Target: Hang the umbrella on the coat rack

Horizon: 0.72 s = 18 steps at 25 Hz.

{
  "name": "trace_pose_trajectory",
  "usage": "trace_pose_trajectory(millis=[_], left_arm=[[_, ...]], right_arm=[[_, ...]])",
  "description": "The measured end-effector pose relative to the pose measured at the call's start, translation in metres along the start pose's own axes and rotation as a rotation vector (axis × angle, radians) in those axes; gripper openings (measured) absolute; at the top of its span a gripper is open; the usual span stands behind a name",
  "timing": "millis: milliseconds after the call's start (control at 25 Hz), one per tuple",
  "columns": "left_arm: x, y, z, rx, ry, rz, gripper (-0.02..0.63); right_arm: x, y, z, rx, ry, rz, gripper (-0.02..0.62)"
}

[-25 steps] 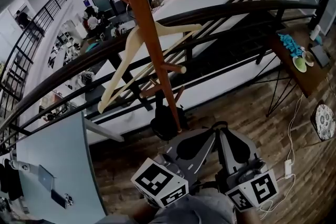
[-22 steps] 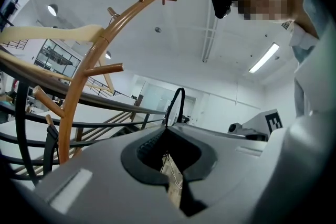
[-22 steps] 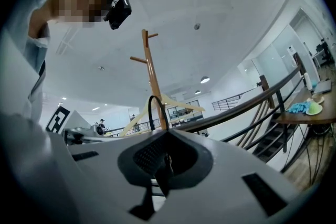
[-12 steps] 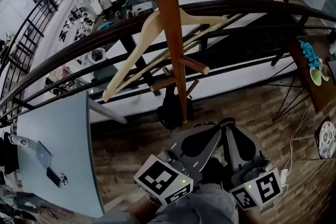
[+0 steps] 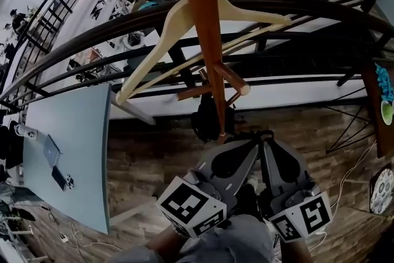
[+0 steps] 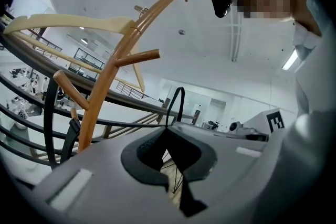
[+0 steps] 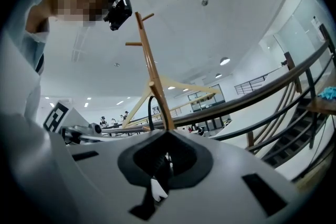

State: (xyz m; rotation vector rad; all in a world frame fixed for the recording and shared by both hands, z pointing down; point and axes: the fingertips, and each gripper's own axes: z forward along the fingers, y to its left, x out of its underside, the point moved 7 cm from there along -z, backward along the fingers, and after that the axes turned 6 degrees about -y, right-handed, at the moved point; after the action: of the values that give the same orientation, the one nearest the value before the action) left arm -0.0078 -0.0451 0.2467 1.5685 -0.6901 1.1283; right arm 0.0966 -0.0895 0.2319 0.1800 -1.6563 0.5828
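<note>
Dark wooden floor (image 5: 154,163) and a black railing (image 5: 92,34) over a lower level are seen from above. A pale blue table (image 5: 80,151) with a laptop (image 5: 52,151) stands at the left. A brown wooden coat rack (image 5: 206,40) rises at the centre. A pale wooden hanger (image 5: 178,21) is hung on it, and a black bag (image 5: 206,120) hangs by a strap low on its pole.

Both tools are held low, just in front of the rack's foot, with their tips close together. The left gripper (image 5: 249,146) is seen with its jaws closed tip to tip, and only floor shows through the gap behind the tips. A thin black wrist loop (image 6: 180,88) rises right at those tips. The right gripper (image 5: 268,145) is clamped on the umbrella (image 7: 157,173), a dark ribbed shape with a white tag caught between its jaws. The umbrella is thus kept between the two grippers, near the rack's lower pegs but on none of them.
</note>
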Motion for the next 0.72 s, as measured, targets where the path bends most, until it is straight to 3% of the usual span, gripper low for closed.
trace_pose_trajectory(millis=[400, 720], left_arm=[[0.026, 0.026, 0.03, -0.139, 0.021, -0.029, 0.005], [0.048, 0.048, 0.046, -0.193, 0.027, -0.044, 0.005]], right_arm=[[0.026, -0.046, 0.024, -0.053, 0.063, 0.045, 0.0], [0.05, -0.069, 0.043, -0.087, 0.1, 0.046, 0.0]])
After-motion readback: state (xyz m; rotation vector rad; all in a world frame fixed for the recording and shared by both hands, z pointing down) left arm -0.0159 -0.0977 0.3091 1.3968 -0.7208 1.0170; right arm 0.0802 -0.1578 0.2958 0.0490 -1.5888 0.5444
